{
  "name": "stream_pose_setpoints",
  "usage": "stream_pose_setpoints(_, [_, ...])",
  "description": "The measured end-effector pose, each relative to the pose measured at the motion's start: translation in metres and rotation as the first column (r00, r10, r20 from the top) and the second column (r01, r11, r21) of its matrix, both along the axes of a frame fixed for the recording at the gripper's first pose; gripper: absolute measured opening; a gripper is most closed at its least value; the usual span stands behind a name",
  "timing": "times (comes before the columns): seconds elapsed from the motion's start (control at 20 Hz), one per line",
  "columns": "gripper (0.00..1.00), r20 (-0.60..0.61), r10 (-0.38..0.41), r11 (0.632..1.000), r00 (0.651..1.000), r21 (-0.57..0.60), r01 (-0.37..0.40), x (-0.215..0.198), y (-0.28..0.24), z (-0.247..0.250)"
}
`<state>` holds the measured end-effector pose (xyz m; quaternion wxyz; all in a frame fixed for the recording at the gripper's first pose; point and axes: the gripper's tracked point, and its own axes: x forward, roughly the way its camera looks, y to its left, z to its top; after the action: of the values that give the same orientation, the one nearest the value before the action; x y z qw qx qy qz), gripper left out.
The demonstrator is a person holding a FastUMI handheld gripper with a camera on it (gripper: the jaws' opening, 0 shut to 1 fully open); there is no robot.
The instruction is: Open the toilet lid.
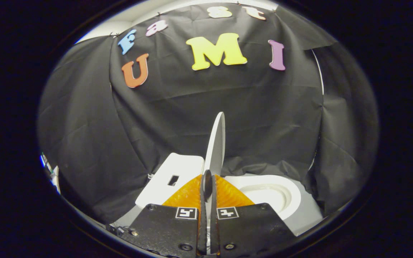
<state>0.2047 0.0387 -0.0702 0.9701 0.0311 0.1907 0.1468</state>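
Note:
The white toilet lid point(216, 143) stands raised, seen edge-on, rising straight up from between my fingers. My gripper point(208, 184) is shut on the lid's lower edge, one finger pressing each face. To the right of the lid lies the white seat ring and open bowl point(269, 193). To the left of the lid sits the white tank top point(170, 179) with a small rectangular opening in it.
Black cloth walls close in behind and on both sides of the toilet. A grey floor strip point(308, 218) runs beside the bowl on the right. A bright gap with some clutter shows low at the far left point(50, 172).

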Motion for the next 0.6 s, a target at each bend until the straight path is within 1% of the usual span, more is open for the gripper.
stream_pose_setpoints(0.35, [0.07, 0.050, -0.044, 0.990, 0.998, -0.133, 0.050, 0.001, 0.026, 0.006])
stream_pose_setpoints(0.5, [0.07, 0.066, -0.007, 0.986, 0.998, -0.164, 0.018, -0.002, 0.043, 0.002])
stream_pose_setpoints(0.6, [0.07, 0.069, -0.004, 0.983, 0.998, -0.181, 0.017, -0.003, 0.052, 0.002])
